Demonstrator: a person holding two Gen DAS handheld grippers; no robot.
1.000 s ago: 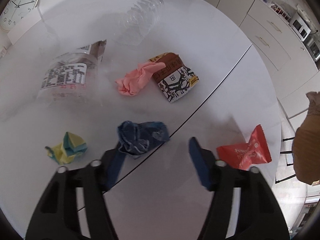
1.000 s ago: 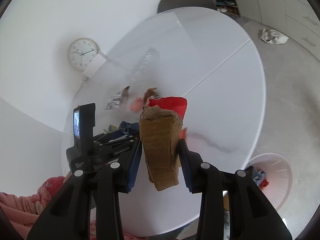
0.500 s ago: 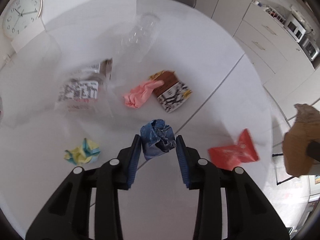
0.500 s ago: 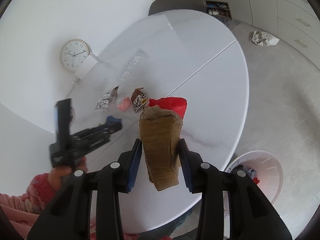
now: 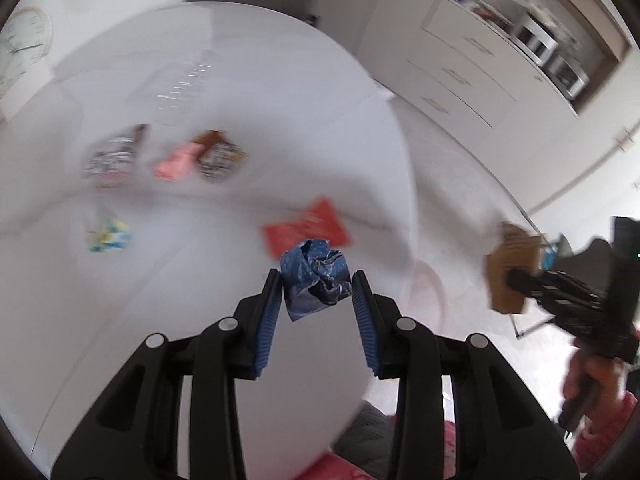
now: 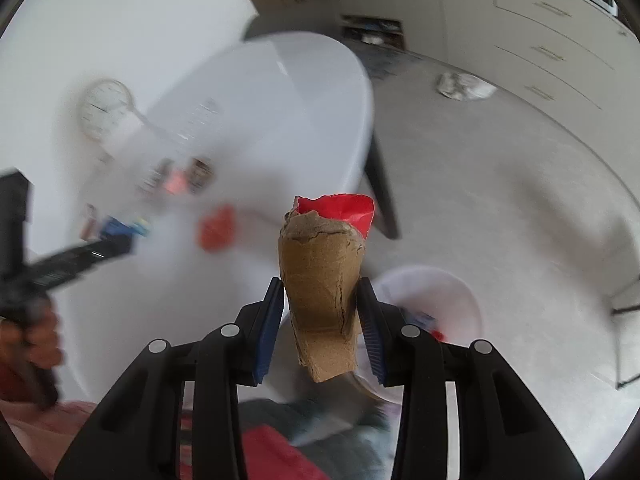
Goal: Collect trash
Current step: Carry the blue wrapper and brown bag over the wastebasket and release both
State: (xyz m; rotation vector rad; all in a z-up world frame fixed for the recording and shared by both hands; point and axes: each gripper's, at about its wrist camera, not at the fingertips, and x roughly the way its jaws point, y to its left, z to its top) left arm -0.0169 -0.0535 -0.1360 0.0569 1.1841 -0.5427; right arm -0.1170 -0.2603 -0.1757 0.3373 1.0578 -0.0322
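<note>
No text can be read in either view. The flat red wrapper (image 5: 306, 227) near the middle of the round white bench (image 5: 224, 360) carries faint lettering, blurred past reading. The black-and-white patterned packet (image 5: 218, 156) and the clear bag with a printed label (image 5: 110, 160) on the far left are smeared too. The round wall clock (image 6: 105, 109) shows no legible numerals.

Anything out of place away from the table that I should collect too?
Yes: a crumpled whitish wad lies on the grey floor near the white cabinets, well away from the white bin. It looks like stray trash.
</note>
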